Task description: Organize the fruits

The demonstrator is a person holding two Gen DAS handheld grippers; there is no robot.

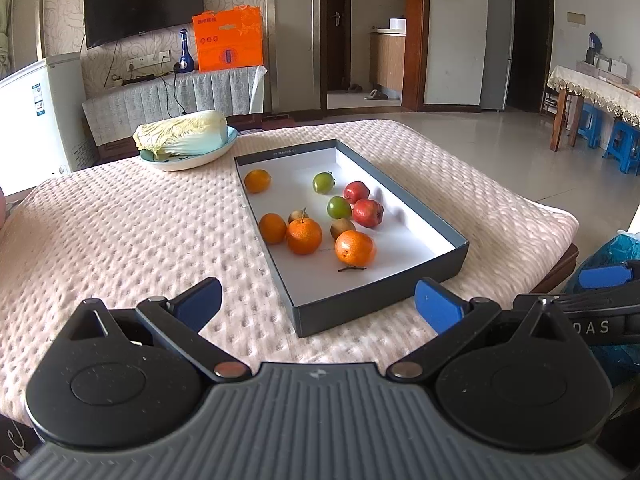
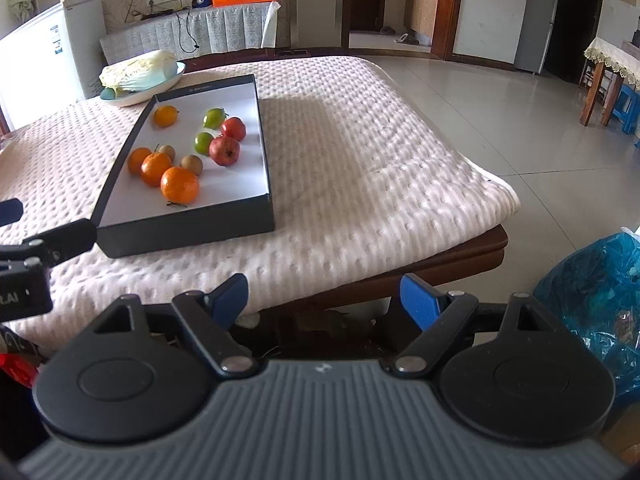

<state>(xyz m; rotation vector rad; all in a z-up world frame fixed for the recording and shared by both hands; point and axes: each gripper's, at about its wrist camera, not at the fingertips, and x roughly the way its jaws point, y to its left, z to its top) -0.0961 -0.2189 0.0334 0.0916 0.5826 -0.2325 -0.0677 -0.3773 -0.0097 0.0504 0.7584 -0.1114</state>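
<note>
A shallow dark box [image 1: 384, 300] with a white floor lies on the quilted table and also shows in the right wrist view [image 2: 188, 236]. In it lie several oranges [image 1: 355, 248] [image 2: 179, 185], two red apples [image 1: 368, 213] [image 2: 225, 151], two green fruits [image 1: 339, 207] [image 2: 204, 143] and two brown kiwis [image 1: 342, 227] [image 2: 191, 164]. My left gripper [image 1: 318, 304] is open and empty, just short of the box's near wall. My right gripper [image 2: 324, 300] is open and empty, off the table's near right edge, apart from the box.
A plate [image 1: 188, 160] with a napa cabbage [image 1: 182, 134] stands at the table's far left, behind the box. A blue plastic bag [image 2: 592, 292] sits on the floor to the right. The pink quilted cover [image 2: 360, 152] spreads right of the box.
</note>
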